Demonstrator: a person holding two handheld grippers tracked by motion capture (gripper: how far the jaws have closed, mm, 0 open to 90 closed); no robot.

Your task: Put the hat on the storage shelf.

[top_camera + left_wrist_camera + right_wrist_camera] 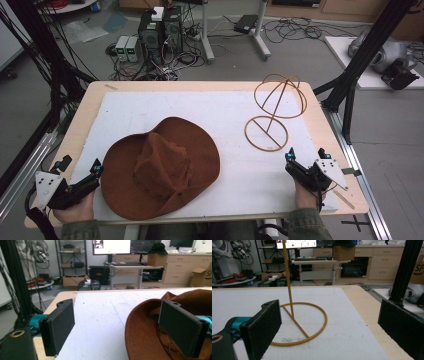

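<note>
Lying crown-up on the white mat (150,107), the hat (162,167) sits just beside the left hand-held gripper (92,175), its brim edge passing under that gripper's right-hand jaw in the left gripper view. Judged by its dented, creased crown and wavy brim, the hat (150,325) is soft felt: light, limp and easily deformed, not fragile, with a matte surface unlikely to slip. A pinch on the brim edge nearest the left hand-held gripper looks the sound hold; a single pinch would probably let the far side droop, so a second hold on the opposite brim seems advisable. The crown would crush if clamped.

Ahead of the right hand-held gripper (305,160) stands the stand (275,110), a thin wire frame with a ring base, upright post and domed top; it appears light and liable to tip if pushed. Its base (302,323) lies close in front of that gripper's jaws.

Both hand-held grippers have jaws wide apart and hold nothing. All rests on the desk (90,97).
</note>
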